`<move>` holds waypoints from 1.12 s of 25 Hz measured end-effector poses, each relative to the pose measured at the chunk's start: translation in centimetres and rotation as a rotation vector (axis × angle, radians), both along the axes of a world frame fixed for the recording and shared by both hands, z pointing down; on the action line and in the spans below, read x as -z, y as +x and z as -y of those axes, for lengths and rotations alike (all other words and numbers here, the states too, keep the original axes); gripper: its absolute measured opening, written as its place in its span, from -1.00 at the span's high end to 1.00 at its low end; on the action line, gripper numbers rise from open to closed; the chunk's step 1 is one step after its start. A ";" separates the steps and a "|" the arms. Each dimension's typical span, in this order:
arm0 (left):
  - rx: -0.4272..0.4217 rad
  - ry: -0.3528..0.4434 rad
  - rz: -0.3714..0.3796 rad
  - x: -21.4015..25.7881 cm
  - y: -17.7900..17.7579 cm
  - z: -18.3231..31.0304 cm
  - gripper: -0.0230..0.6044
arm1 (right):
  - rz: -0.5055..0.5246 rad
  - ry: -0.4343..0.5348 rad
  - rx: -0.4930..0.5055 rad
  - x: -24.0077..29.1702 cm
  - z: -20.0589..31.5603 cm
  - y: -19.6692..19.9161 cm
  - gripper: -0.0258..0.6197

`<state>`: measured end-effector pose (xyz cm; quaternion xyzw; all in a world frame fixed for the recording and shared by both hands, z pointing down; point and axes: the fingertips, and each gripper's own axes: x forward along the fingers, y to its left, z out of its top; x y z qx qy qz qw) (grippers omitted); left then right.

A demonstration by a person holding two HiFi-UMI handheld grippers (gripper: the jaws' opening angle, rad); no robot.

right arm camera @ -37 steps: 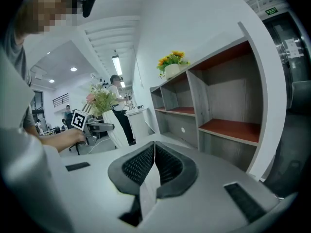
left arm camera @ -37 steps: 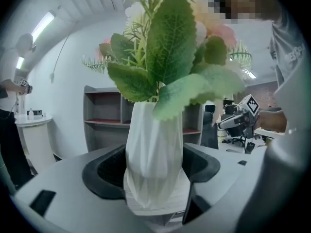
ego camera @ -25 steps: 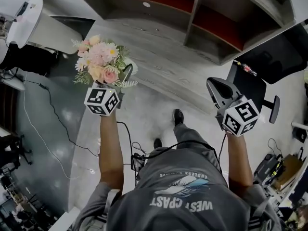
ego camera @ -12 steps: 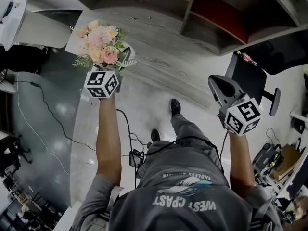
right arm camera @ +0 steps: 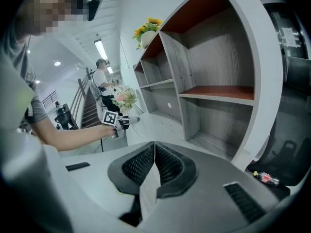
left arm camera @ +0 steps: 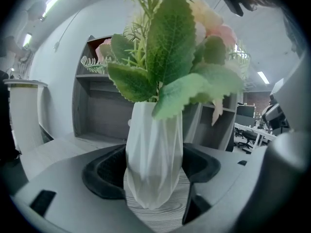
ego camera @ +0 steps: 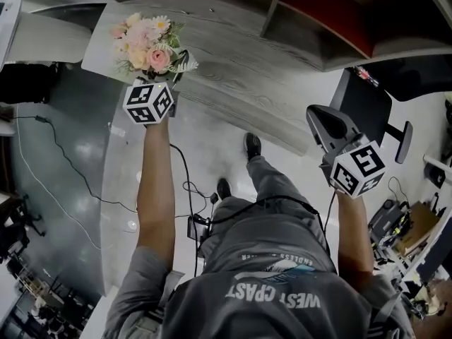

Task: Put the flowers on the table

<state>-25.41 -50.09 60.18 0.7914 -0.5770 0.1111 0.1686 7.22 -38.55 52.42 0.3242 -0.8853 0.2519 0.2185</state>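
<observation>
- Now we've carried the flowers [ego camera: 145,41] forward over the table [ego camera: 240,55], left gripper [left arm camera: 154,176] clamping the vase [left arm camera: 154,144].
- Right gripper [right arm camera: 153,166] pressed together, empty; set-down looks next.

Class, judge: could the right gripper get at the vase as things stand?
Probably not for a grip: the right gripper is shut and off to the side, and the left gripper clamps the vase.
</observation>
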 end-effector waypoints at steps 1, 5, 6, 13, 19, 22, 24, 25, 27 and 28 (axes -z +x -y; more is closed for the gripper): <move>0.004 0.001 0.001 -0.3 0.0 0.2 -0.20 | -0.001 -0.003 0.002 -0.2 0.0 0.0 0.83; 0.022 0.008 0.001 -1.6 0.0 0.8 -0.20 | -0.008 -0.018 0.000 -1.0 -0.2 0.5 0.83; 0.025 0.009 0.001 -1.8 0.0 0.9 -0.20 | -0.010 -0.022 -0.001 -1.1 -0.2 0.5 0.83; 0.034 0.019 0.003 -2.9 0.1 1.5 -0.20 | -0.008 -0.033 0.005 -1.8 -0.4 0.3 0.83; 0.023 0.032 0.010 -3.2 0.3 1.8 -0.20 | -0.010 -0.044 0.002 -1.9 -0.8 0.0 0.83; 0.027 0.042 0.018 -3.1 0.3 1.8 -0.20 | -0.009 -0.042 0.004 -1.8 -1.0 -0.2 0.83; 0.021 0.051 0.037 -3.2 0.5 1.9 -0.21 | -0.007 -0.039 0.008 -1.7 -0.9 -0.3 0.83; 0.010 0.055 0.048 -3.2 0.7 1.9 -0.21 | -0.007 -0.039 0.010 -1.8 -0.8 -0.3 0.83; -0.019 0.058 0.063 -3.4 1.0 2.1 -0.22 | -0.008 -0.041 0.011 -1.8 -0.8 -0.5 0.83; -0.032 0.056 0.069 -3.4 1.2 2.2 -0.22 | -0.009 -0.042 0.012 -1.9 -0.8 -0.7 0.83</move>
